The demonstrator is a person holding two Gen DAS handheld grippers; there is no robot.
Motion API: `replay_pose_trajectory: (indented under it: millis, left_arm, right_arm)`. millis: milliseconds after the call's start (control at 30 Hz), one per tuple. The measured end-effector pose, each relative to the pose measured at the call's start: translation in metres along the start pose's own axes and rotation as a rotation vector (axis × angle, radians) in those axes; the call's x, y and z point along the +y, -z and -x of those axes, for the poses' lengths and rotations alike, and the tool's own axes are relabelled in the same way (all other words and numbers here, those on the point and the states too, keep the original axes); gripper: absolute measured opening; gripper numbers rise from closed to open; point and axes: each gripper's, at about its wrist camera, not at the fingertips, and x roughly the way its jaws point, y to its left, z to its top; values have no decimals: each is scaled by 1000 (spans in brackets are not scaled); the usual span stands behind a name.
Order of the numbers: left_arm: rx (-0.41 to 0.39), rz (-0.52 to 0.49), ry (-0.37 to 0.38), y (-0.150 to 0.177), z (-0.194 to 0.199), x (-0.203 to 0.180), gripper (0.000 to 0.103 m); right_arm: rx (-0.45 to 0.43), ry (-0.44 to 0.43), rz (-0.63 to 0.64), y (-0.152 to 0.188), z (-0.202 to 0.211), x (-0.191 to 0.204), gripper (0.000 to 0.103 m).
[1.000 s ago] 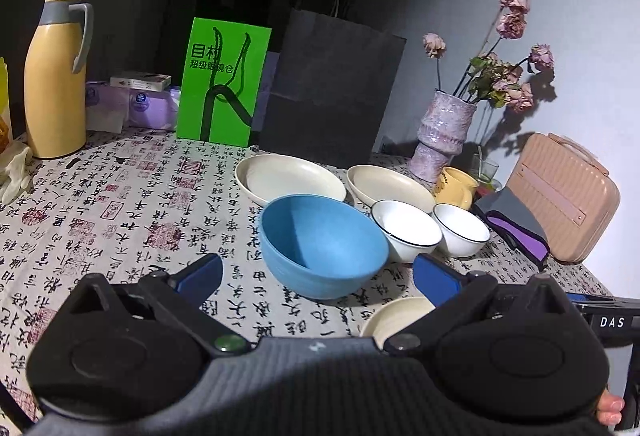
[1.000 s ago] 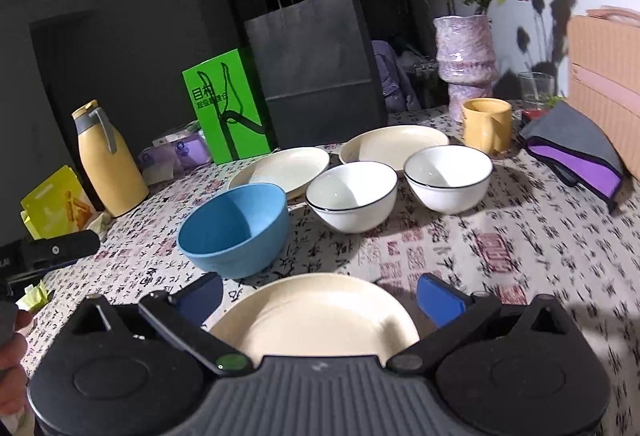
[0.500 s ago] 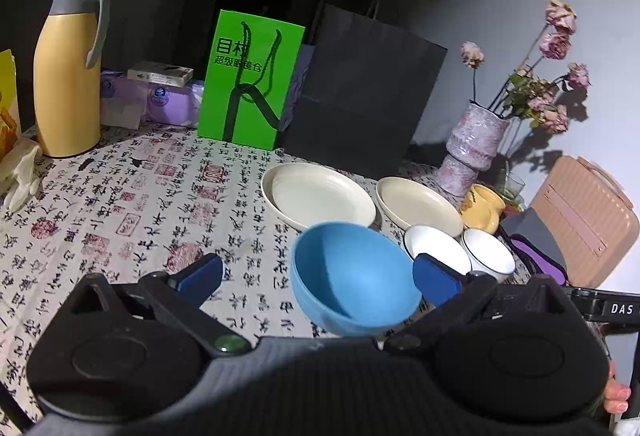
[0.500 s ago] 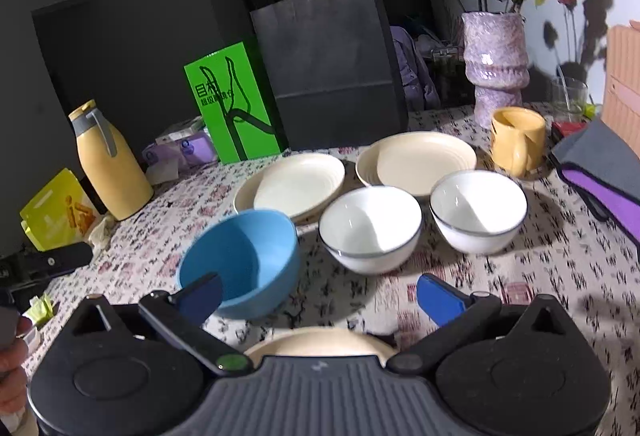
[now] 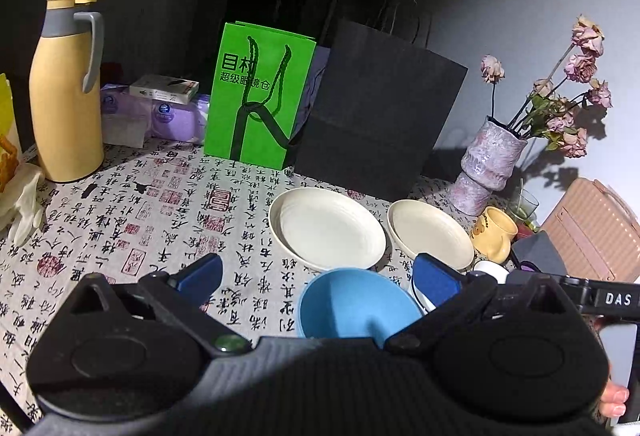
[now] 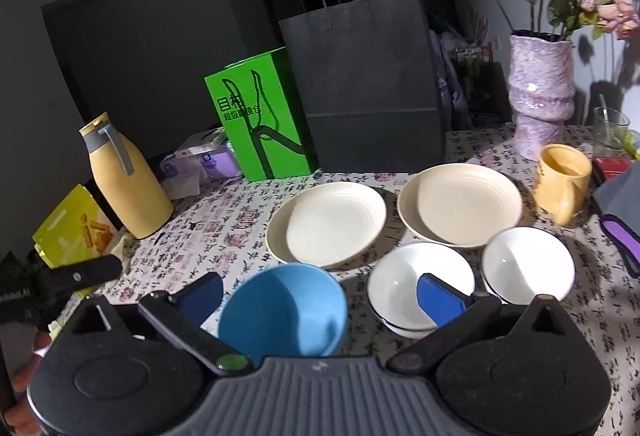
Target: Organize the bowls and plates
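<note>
Both claws gaping over the dishes!
Two round cream plates [image 6: 332, 222], two white bowls [image 6: 418, 278], one blue plastic bowl [image 6: 282, 306]; nearest cream plate gone from view.

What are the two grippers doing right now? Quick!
Left gripper: open, holding nothing, above the blue bowl.
Right gripper: open, holding nothing, also near the blue bowl.
</note>
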Motion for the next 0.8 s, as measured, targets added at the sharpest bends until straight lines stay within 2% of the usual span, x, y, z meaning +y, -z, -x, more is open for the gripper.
replay_pose_trajectory:
  millis: [267, 367, 800]
  left_arm:
    - [-22, 48, -1, -35, -23, 10, 103]
    - [-32, 63, -36, -47, -36, 17, 103]
    - [82, 119, -106, -90, -126, 50, 103]
  right_arm:
    - [45, 29, 12, -41, -33, 14, 103]
    - [77, 50, 13, -56, -53, 15, 103]
    - [198, 142, -13, -97, -144, -3, 97]
